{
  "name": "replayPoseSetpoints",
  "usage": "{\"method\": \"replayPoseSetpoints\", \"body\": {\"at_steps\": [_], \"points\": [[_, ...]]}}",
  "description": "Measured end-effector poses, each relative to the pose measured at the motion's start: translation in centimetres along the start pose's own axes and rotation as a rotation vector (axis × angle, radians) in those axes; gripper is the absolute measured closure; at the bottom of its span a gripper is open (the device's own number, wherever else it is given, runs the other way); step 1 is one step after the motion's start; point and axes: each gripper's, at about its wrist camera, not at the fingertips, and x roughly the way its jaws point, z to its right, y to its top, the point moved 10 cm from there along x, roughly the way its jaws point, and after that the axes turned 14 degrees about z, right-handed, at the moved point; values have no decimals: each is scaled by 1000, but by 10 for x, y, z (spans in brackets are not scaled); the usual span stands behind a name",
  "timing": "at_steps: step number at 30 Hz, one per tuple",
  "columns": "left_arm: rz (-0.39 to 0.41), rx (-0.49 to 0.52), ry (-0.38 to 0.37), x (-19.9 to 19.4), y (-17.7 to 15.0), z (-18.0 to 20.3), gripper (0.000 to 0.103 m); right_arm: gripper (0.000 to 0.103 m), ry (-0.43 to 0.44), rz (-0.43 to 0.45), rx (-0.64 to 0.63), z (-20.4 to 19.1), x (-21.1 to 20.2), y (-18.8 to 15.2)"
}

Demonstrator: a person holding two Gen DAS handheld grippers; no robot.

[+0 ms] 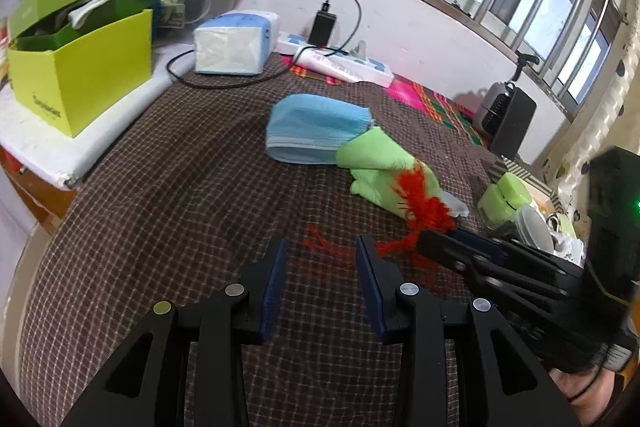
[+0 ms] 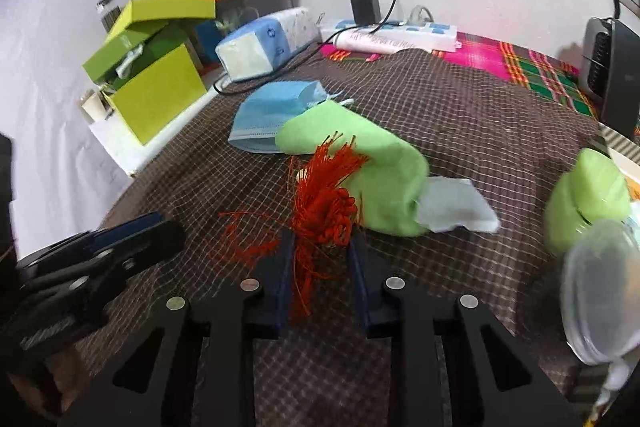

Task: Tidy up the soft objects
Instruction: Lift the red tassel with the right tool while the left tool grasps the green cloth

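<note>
A red tassel of cord (image 2: pixel 324 203) rests against a light green cloth (image 2: pixel 360 155) on the brown checked bedcover (image 2: pixel 460 131). My right gripper (image 2: pixel 320 247) is shut on the tassel's knotted middle, and loose strands hang between its blue pads. In the left wrist view the right gripper (image 1: pixel 430 241) comes in from the right, with the tassel (image 1: pixel 424 203) at its tips. My left gripper (image 1: pixel 320 247) is open over the cover with nothing in it; a few red strands lie just beyond its tips. A blue face mask (image 1: pixel 316 127) lies behind the green cloth (image 1: pixel 376 163).
An open lime-green box (image 1: pixel 80 83) sits on a white ledge at the left, with a blue tissue pack (image 1: pixel 232 43) and a power strip (image 1: pixel 344 63) behind. A dark speaker (image 1: pixel 508 115) stands at the right. A pale patch (image 2: pixel 456 207), a green soft item (image 2: pixel 588 195) and a clear lid (image 2: pixel 600 287) are at the right.
</note>
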Motion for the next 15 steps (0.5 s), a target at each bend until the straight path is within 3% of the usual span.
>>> {"method": "replayPoseSetpoints", "body": {"at_steps": [7,15], "points": [[-35,21,-94,21,5,36,65,77,-16,99,36,15,-50,14],[-70,54,-127,60,10,77,54,77,-74,215,52,41,-93,40]]}}
